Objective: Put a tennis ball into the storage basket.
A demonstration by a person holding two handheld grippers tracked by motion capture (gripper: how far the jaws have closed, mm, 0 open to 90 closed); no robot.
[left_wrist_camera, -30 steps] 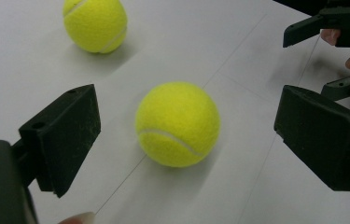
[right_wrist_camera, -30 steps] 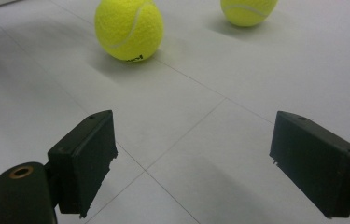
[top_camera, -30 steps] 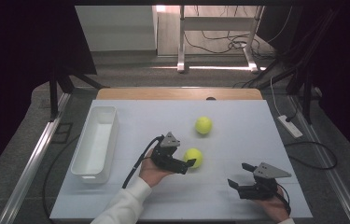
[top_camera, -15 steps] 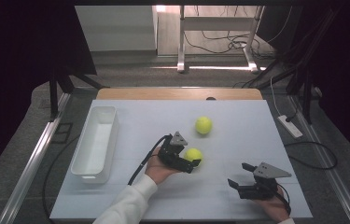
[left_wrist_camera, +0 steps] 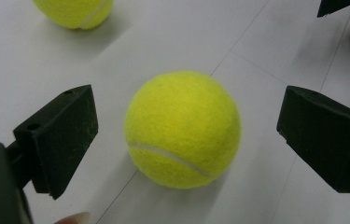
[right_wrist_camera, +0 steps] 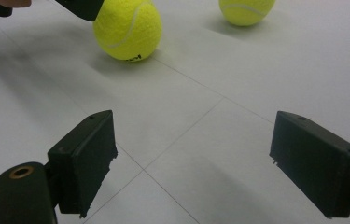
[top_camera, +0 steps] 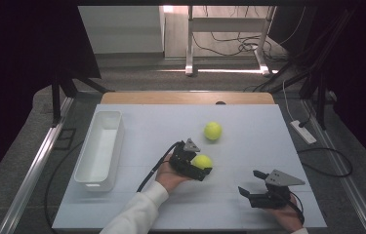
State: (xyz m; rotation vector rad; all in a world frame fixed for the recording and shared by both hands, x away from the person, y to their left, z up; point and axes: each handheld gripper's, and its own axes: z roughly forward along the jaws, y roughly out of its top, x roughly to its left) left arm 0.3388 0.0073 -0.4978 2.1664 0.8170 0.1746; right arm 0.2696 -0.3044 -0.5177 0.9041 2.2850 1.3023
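Pale and marked with thin grid lines, the bench (top_camera: 249, 204) is standing in a dark room with cables on the floor behind it. Compared with one second ago, your left gripper (top_camera: 197, 168) is now sitting further forward, toward about 1 o'clock, and its fingers (left_wrist_camera: 58, 140) are now standing on both sides of the near tennis ball (left_wrist_camera: 183, 129). They are wide open, with a clear gap on each side, so nothing is being held yet. I am judging that the reach is finished and only the closing is missing before you can lift.

The near tennis ball is lying a little right of the bench middle, between those fingers. Your right gripper (top_camera: 256, 194) is resting at about 5 o'clock on the bench, in the same place as before, also wide open and holding nothing, well apart from both balls.

Counting the things: two tennis balls, the near one and the far tennis ball (top_camera: 213, 130) at about 1 o'clock from it; one white bin (top_camera: 87, 175) at 9 o'clock, which is looking empty; two grippers. I am guessing the bin is the goal for the balls.
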